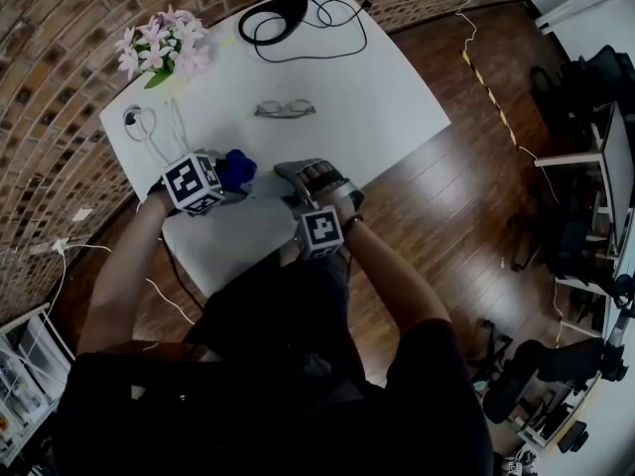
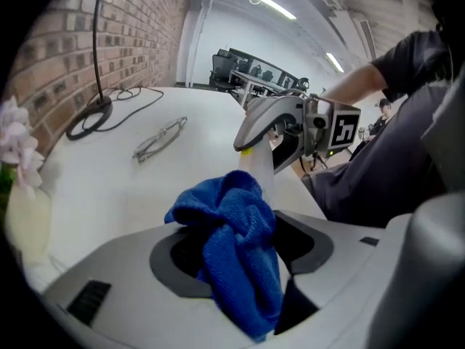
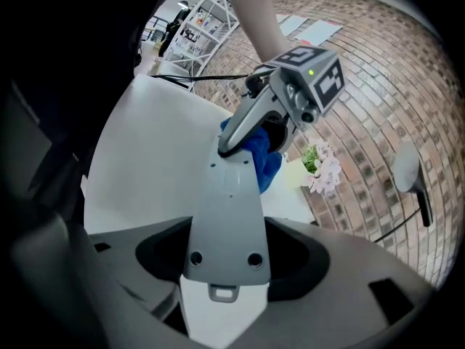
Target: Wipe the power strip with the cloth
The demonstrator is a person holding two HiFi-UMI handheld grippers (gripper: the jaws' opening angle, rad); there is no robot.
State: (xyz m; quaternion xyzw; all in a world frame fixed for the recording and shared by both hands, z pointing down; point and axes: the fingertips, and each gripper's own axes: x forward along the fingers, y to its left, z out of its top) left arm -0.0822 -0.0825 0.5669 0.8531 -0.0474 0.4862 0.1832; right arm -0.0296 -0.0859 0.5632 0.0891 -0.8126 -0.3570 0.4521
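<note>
In the right gripper view a long grey-white power strip (image 3: 229,217) runs away from me, underside up with two screw holes showing. My right gripper (image 3: 225,267) is shut on its near end. At its far end sits my left gripper (image 3: 243,140), holding a bunched blue cloth (image 3: 263,158) against the strip. The left gripper view shows the cloth (image 2: 236,246) pinched in my left gripper (image 2: 243,267), with the strip's white end (image 2: 263,177) just behind it and the right gripper (image 2: 290,126) beyond. From the head view both grippers (image 1: 230,175) (image 1: 293,177) meet at the table's near edge.
The white table (image 1: 377,87) carries eyeglasses (image 1: 285,110), a pink flower bunch (image 1: 162,46), a black lamp base with looped cable (image 1: 283,13) and a white cable (image 1: 149,127). Brick wall stands behind; wooden floor (image 1: 446,216) lies to the right.
</note>
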